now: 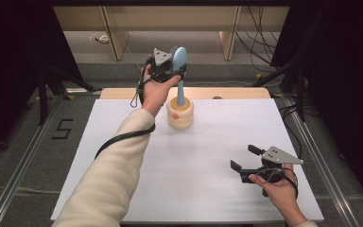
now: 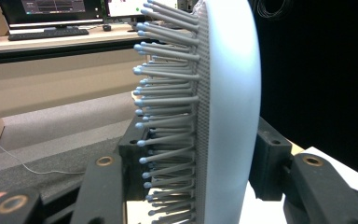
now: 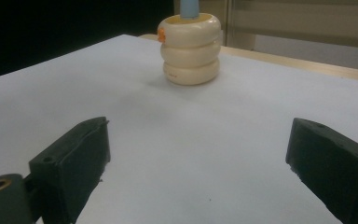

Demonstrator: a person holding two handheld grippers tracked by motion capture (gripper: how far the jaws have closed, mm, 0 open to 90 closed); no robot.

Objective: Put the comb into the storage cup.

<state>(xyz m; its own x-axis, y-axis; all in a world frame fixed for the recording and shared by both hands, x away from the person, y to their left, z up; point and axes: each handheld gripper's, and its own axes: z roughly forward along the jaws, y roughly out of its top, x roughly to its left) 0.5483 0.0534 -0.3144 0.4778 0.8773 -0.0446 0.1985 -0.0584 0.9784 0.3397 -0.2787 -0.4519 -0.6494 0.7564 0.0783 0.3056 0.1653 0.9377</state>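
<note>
A pale blue hairbrush (image 1: 180, 71) stands upright with its handle down inside a cream ribbed holder (image 1: 180, 113) at the back middle of the white table. My left gripper (image 1: 170, 71) is shut on the brush's head, one black jaw on each side. Up close, the left gripper view has the brush (image 2: 228, 107) with its grey bristles pointing left. My right gripper (image 1: 244, 157) hovers open near the front right of the table with nothing between its jaws. The right gripper view faces the holder (image 3: 190, 46) some way off, with the blue handle rising out of it.
The white board (image 1: 123, 156) covers a wooden table whose far edge (image 1: 246, 92) shows behind the holder. Metal rails (image 1: 23, 156) run along both sides on the floor. Desks with monitors stand in the background of the left gripper view.
</note>
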